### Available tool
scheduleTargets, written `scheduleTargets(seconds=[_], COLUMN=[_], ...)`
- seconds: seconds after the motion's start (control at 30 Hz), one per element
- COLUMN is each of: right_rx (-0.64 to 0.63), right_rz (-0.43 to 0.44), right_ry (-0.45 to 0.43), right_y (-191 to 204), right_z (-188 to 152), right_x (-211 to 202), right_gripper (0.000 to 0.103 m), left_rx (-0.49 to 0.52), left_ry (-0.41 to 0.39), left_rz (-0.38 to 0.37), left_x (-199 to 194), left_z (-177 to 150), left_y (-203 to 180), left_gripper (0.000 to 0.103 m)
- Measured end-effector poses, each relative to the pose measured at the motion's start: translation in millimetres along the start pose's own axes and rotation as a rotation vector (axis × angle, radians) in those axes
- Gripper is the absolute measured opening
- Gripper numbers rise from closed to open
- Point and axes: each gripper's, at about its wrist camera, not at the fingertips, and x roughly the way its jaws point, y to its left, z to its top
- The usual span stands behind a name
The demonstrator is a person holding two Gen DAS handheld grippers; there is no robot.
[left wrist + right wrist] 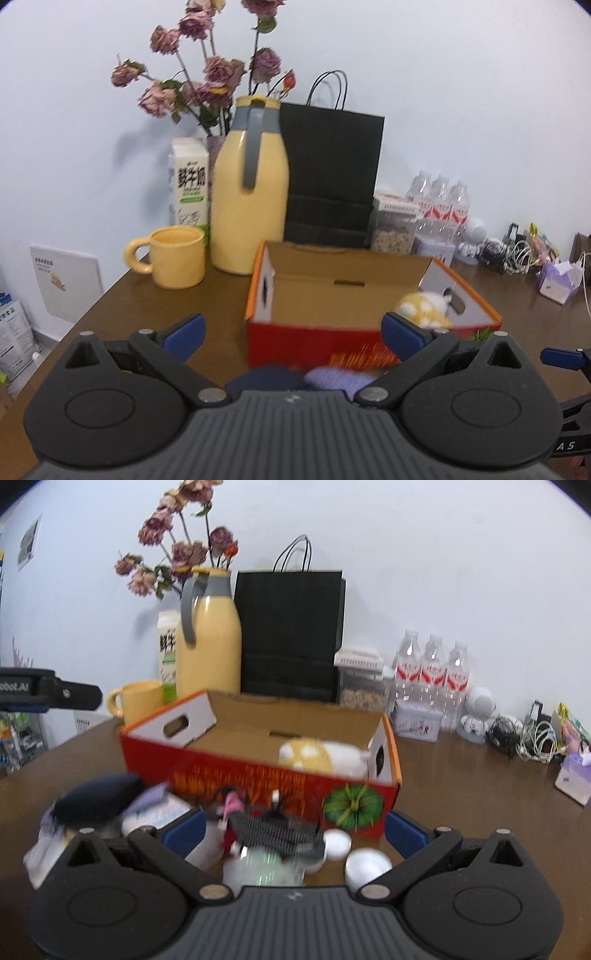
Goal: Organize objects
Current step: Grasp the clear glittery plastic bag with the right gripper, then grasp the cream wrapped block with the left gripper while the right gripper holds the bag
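Nearest to the right gripper, between its wide-apart blue fingers, lies a small heap on the table: a black mesh item, white round lids and a dark pouch. It grips nothing. The left gripper is also spread wide and empty, above a purple cloth. Just behind the heap stands the open red box; a yellow-white plush toy rests inside at its right end. Behind the box stand a yellow thermos, a yellow mug, a milk carton and a black paper bag.
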Motion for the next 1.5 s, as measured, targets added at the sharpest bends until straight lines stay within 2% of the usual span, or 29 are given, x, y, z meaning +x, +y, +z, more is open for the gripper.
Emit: scheduleTargets(seconds=[0.27,0.53,0.6,0.73,0.8,1.0,1.27,1.3,1.4,1.47,1.5], right_rx=[-0.007,0.003,0.008,0.004,-0.005,-0.02,-0.034,-0.032,-0.022,-0.022,-0.024], right_rz=[0.012,0.027,0.034,0.035,0.037,0.044,0.017,0.014,0.01,0.005,0.004], right_ry=[0.086,0.108,0.115,0.102,0.091,0.053,-0.026,-0.032,-0.043,-0.047,-0.05], right_y=[5,6,5,7,8,9,9,9,5,5,6], right_z=[-31,-30,-29,-31,-32,-33,-37,-37,-38,-38,-38], right_x=[1,22,27,28,27,20,2,0,-2,-3,-3], right_gripper=[0.103,0.101,0.088,0.069,0.049,0.04,0.04,0.04,0.04,0.04,0.04], left_rx=[-0.014,-0.032,-0.027,-0.019,-0.02,-0.004,0.039,0.044,0.057,0.067,0.071], left_ry=[0.058,0.092,0.103,0.126,0.138,0.161,0.177,0.176,0.179,0.186,0.189], left_rz=[0.029,0.047,0.046,0.046,0.047,0.031,-0.007,-0.011,-0.035,-0.048,-0.055], left_x=[-19,-29,-31,-31,-30,-29,-31,-31,-31,-29,-28], left_z=[-31,-47,-50,-57,-60,-67,-82,-83,-86,-87,-88], left_y=[23,37,38,40,40,36,21,18,10,6,3], left_gripper=[0.103,0.103,0.103,0.103,0.103,0.103,0.103,0.101,0.078,0.051,0.043])
